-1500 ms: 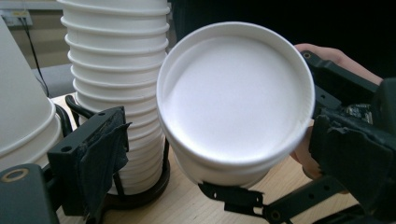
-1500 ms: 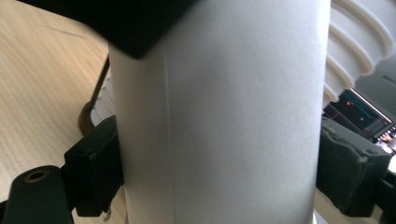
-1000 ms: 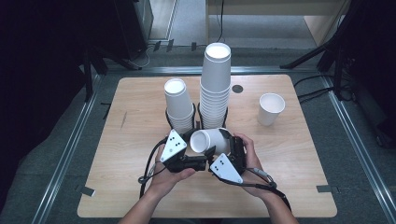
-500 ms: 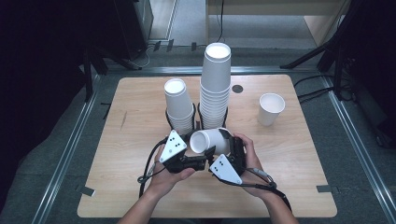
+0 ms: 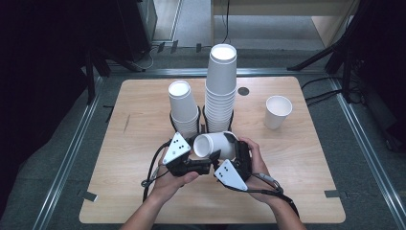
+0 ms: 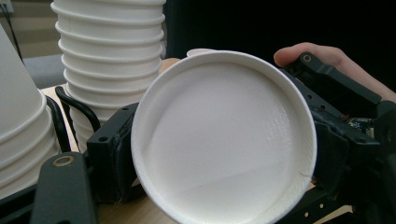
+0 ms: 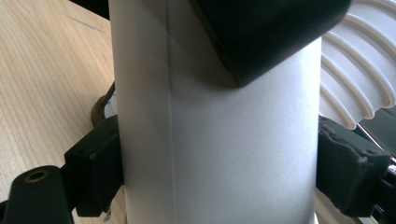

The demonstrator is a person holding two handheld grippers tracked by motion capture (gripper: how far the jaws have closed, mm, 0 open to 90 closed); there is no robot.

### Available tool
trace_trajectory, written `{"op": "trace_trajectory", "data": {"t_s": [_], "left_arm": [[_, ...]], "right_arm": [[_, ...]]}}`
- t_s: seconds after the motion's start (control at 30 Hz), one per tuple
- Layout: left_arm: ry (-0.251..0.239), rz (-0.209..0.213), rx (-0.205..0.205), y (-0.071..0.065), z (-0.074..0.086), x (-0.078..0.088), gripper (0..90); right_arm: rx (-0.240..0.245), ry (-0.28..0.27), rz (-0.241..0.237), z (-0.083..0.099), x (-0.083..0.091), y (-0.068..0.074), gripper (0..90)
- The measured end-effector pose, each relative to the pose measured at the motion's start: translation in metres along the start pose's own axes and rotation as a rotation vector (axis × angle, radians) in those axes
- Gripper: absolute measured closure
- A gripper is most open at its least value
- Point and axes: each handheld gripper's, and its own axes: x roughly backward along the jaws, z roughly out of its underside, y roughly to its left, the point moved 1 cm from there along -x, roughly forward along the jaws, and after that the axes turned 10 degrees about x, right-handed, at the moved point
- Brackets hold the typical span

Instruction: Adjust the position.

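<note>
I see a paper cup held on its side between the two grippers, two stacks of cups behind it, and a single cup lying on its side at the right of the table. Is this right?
Not quite. In the high view the single cup at the right stands upright, mouth up. The rest holds: the held cup lies sideways between the grippers, with two stacks behind it.

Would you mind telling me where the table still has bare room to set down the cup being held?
Bare wood lies left of the short cup stack, out to the table edge, and on the right between the lone cup and the front edge. The middle is crowded: tall stack, held cup, both grippers.
</note>
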Motion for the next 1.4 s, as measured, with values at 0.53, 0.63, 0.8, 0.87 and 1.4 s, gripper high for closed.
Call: {"op": "trace_trajectory", "data": {"t_s": [0.53, 0.63, 0.8, 0.87, 1.4], "left_arm": [[0.022, 0.013, -0.01, 0.0, 0.0, -0.001, 20.9], [0.026, 0.021, -0.005, 0.001, -0.001, -0.001, 21.6], [0.027, 0.046, 0.015, 0.005, -0.001, 0.0, 22.7], [0.031, 0.05, 0.019, 0.006, -0.001, 0.0, 23.1], [-0.015, 0.007, 0.051, 0.015, -0.003, 0.006, 23.9]], "right_arm": [[0.001, -0.012, 0.001, -0.001, 0.001, 0.0, 13.3], [0.002, -0.012, 0.002, -0.001, 0.001, 0.0, 13.1], [-0.012, -0.015, -0.004, -0.001, 0.001, -0.001, 12.0], [-0.015, -0.017, -0.008, -0.001, 0.001, -0.001, 11.5], [-0.065, -0.019, -0.023, -0.004, 0.011, -0.003, 0.1]]}}
